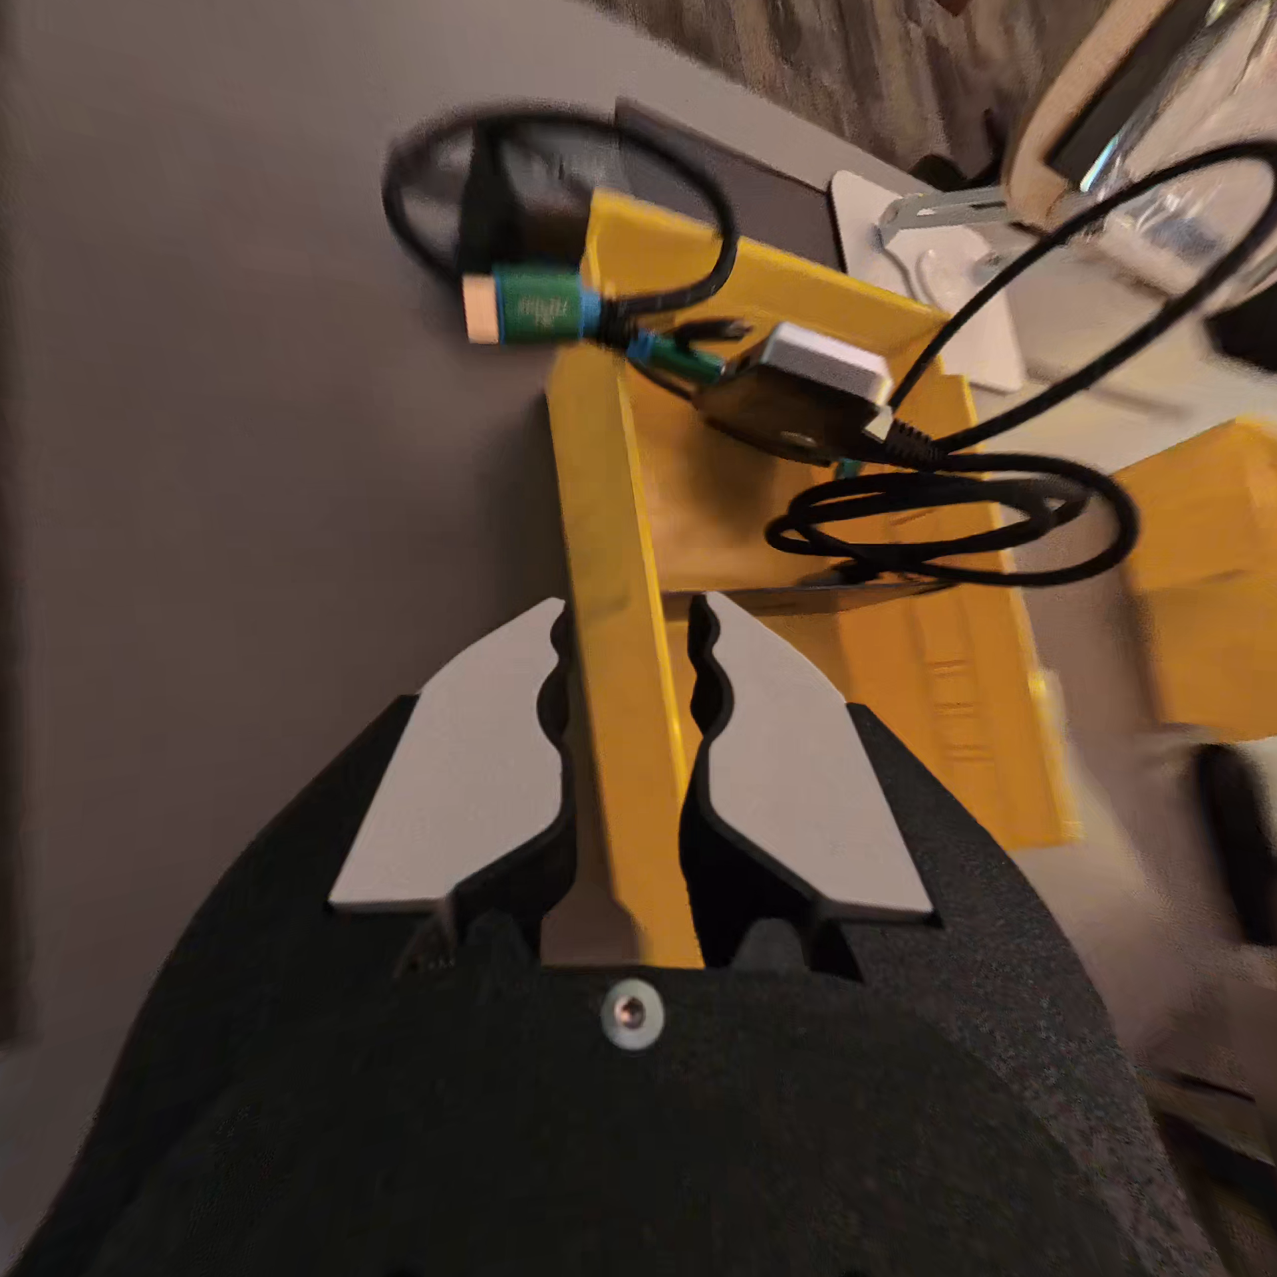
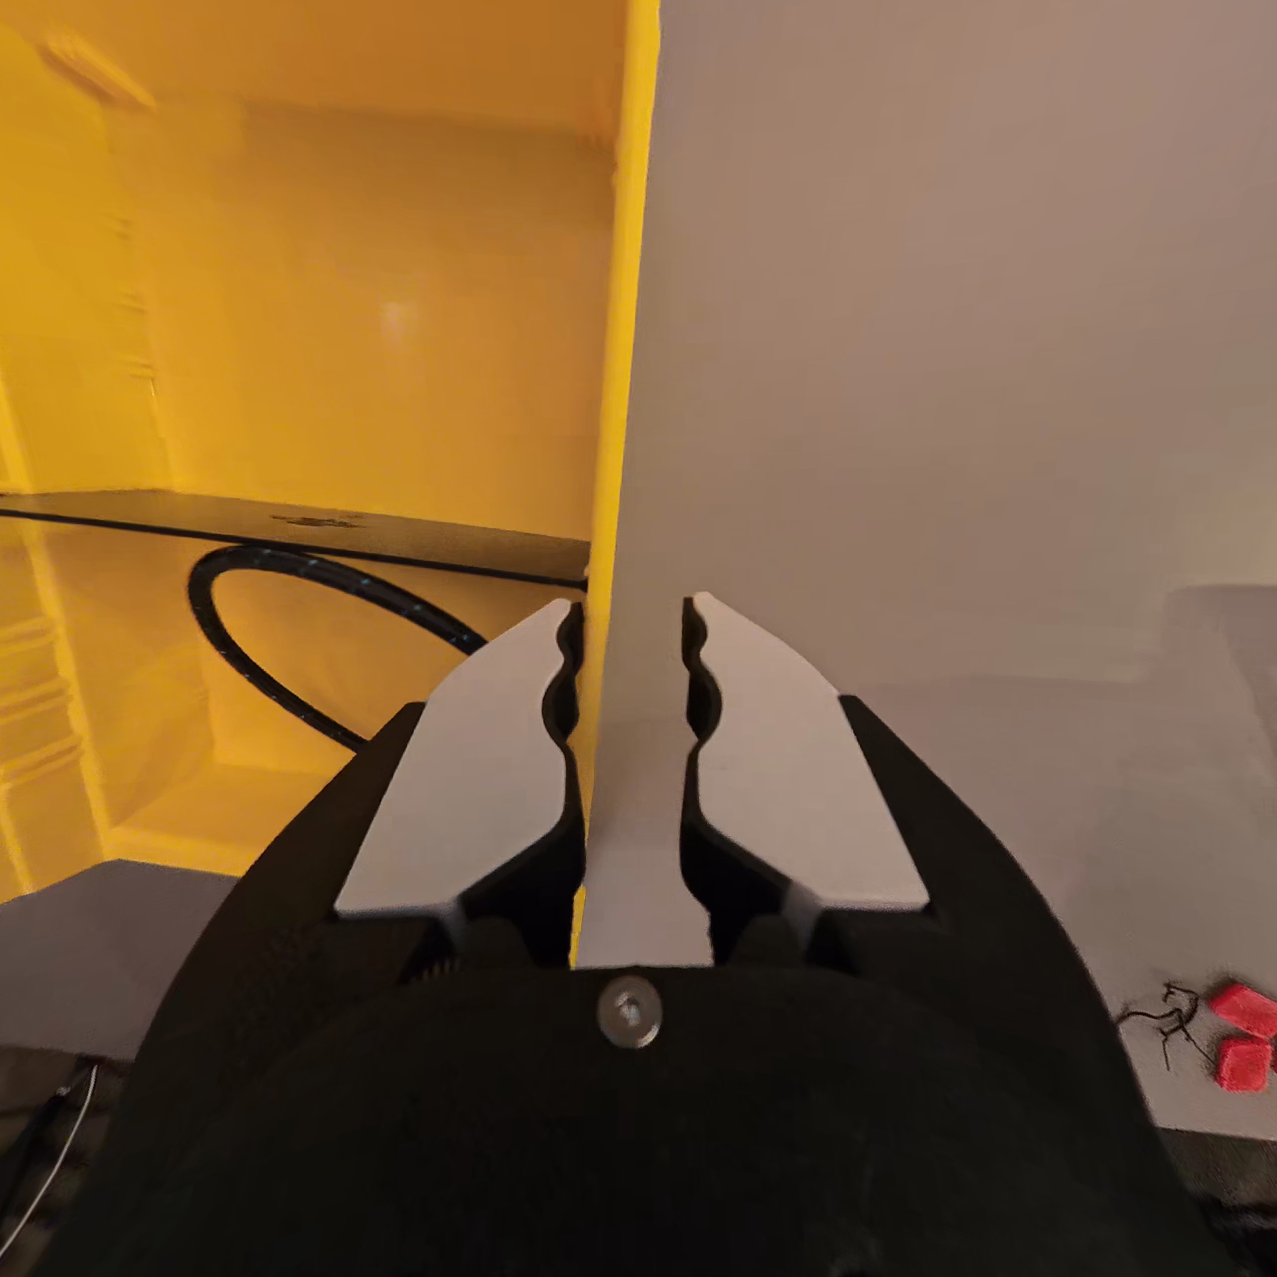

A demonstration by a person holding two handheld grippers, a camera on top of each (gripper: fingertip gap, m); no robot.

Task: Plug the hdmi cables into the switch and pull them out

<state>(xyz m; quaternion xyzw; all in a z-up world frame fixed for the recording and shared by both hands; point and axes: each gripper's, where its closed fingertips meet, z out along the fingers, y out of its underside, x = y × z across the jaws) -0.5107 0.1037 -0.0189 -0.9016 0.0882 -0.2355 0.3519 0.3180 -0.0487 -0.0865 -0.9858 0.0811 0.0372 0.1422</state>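
While straddling the yellow tray (image 1: 625,691) wall, left claw (image 1: 629,608) parted, gripping nothing. Grey switch (image 1: 822,366) inside the tray, one green HDMI plug (image 1: 674,356) seated in its near end, black lead (image 1: 960,525) coiled beside. Second green plug (image 1: 532,311) loose beyond the rim on the grey worktop (image 1: 207,414), printed marking too blurred to read. Right claw (image 2: 629,608) likewise parted, empty, alongside the tray wall (image 2: 632,276); black cable loop (image 2: 276,622) within; red blocks (image 2: 1244,1029) well apart.
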